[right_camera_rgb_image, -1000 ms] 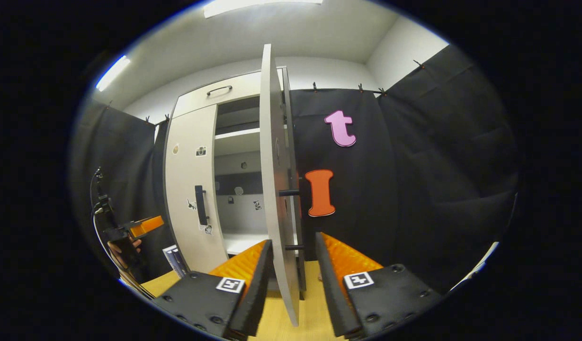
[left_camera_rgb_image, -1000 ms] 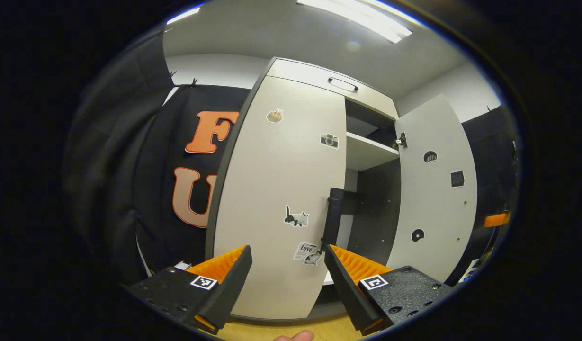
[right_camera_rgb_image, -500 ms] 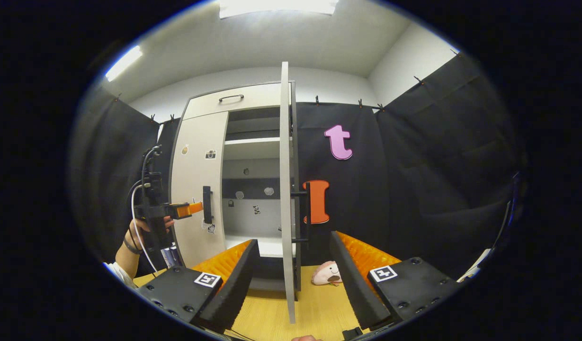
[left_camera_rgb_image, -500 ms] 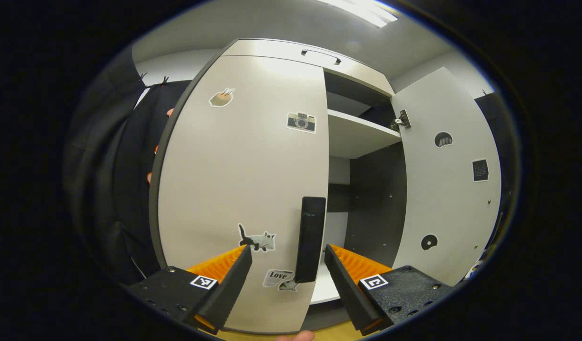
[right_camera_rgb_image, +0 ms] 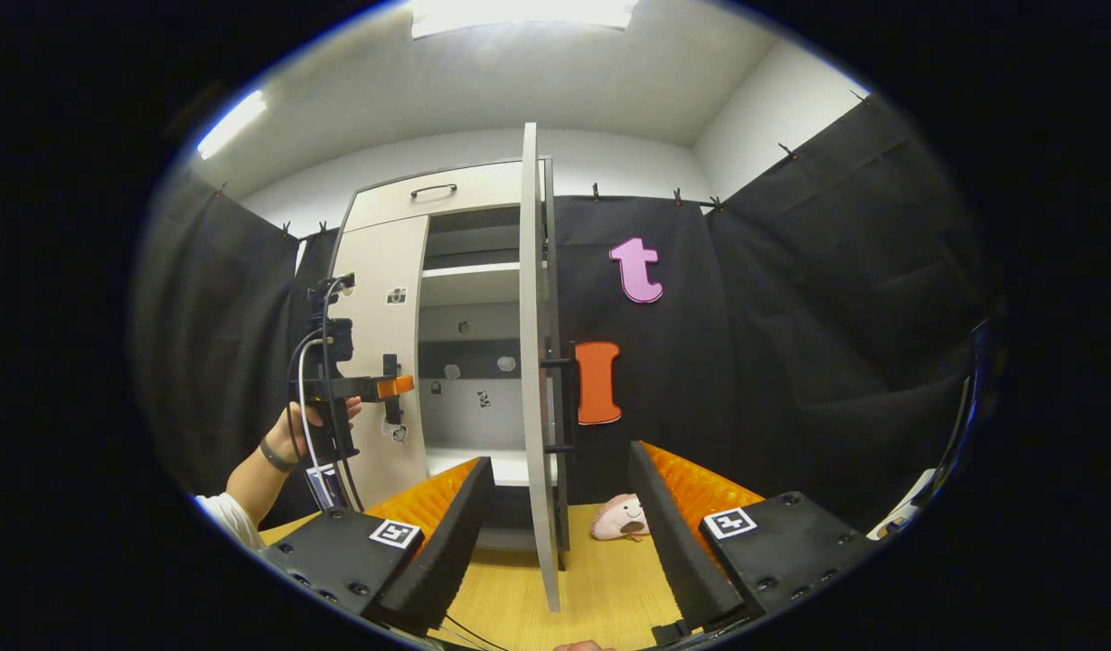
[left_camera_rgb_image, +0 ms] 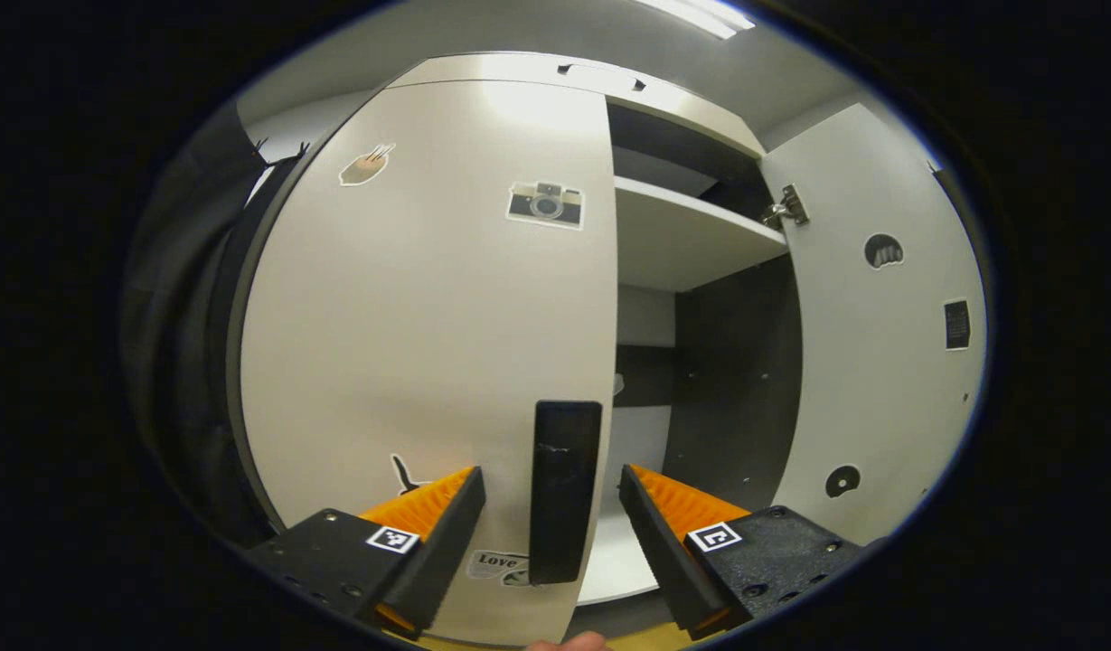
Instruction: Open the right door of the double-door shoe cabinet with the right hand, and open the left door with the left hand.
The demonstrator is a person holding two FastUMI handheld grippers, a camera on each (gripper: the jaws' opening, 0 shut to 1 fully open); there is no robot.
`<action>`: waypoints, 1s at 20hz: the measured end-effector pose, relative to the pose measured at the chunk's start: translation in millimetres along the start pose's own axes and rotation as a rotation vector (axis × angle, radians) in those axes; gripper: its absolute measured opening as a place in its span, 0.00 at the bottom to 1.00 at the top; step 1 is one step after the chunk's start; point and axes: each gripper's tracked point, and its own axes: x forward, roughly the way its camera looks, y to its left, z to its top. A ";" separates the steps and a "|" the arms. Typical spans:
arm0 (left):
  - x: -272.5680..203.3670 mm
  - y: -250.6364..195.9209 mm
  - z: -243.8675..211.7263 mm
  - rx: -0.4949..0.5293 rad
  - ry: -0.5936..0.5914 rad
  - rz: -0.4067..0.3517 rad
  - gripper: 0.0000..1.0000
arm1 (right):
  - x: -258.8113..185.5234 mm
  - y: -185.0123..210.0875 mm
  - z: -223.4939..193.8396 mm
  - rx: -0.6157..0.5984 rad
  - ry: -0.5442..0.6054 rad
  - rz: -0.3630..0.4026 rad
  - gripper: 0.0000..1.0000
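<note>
- Shoe cabinet [right_camera_rgb_image: 388, 194] stands against the booth wall on a wooden floor [right_camera_rgb_image: 600, 588], seen whole in the right gripper view; its right door [right_camera_rgb_image: 534, 362] is swung wide, edge-on to that camera, while the left door [right_camera_rgb_image: 379, 362] is shut.
- Close up in the left gripper view, the left door [left_camera_rgb_image: 428, 298] carries stickers, among them a camera sticker [left_camera_rgb_image: 545, 203], and a dark upright handle [left_camera_rgb_image: 564, 488] near its free edge.
- Left gripper [left_camera_rgb_image: 551, 493] has its fingers spread, one on each side of that handle, not pressing it.
- From the side, the right gripper view shows the left gripper [right_camera_rgb_image: 383, 387] held by a hand [right_camera_rgb_image: 306, 432], its tip at the handle [right_camera_rgb_image: 391, 389].
- Right gripper [right_camera_rgb_image: 560, 479] has its fingers spread, with the edge of the right door between them, apart from both.
- Inside, a shelf [left_camera_rgb_image: 691, 240] and the right door's inner face [left_camera_rgb_image: 880, 344] with its hinge [left_camera_rgb_image: 786, 208] appear in the left gripper view.
- A small plush toy [right_camera_rgb_image: 620, 519] lies on the floor, just beside the right door's foot.
</note>
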 end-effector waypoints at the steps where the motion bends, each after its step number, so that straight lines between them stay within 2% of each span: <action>1: -1.6 -2.7 3.0 0.014 -0.007 0.000 0.89 | -1.9 -2.3 -0.6 0.002 -0.005 -0.006 0.98; 4: 2.3 11.2 -3.9 0.058 0.018 0.091 0.93 | -2.6 -6.0 -6.1 0.003 -0.006 -0.016 0.98; 7: 2.6 11.8 -3.6 0.063 0.015 0.096 0.79 | 0.1 -6.0 -10.9 0.002 0.009 -0.015 0.98; 10: 2.8 14.5 -4.0 0.064 0.018 0.115 0.79 | 1.0 -1.1 -14.4 0.015 0.013 0.002 0.98; 11: 4.3 12.3 -4.2 0.051 0.014 0.109 0.73 | 1.6 0.1 -16.0 0.015 0.015 0.006 0.96; 12: 4.6 5.6 -6.5 0.020 0.017 0.069 0.71 | 1.2 0.6 -17.0 0.015 0.014 0.009 0.98; 13: 4.2 -3.6 -9.4 -0.018 0.030 0.029 0.60 | 0.4 1.8 -17.7 0.015 0.014 0.011 0.98; 14: 3.5 -1.9 -6.7 -0.021 0.028 -0.004 0.44 | 0.6 3.2 -18.5 0.015 0.015 0.014 0.98; 15: 2.0 -2.9 -9.7 -0.007 0.036 -0.008 0.29 | 0.8 4.2 -18.7 0.014 0.014 0.014 0.98; 17: 3.2 -2.8 -8.8 -0.009 0.037 -0.018 0.27 | 1.4 4.3 -18.6 0.013 0.018 0.014 0.99; 20: 0.5 -3.2 -9.6 0.042 0.041 -0.014 0.24 | 2.1 5.2 -16.7 0.012 0.014 0.012 0.98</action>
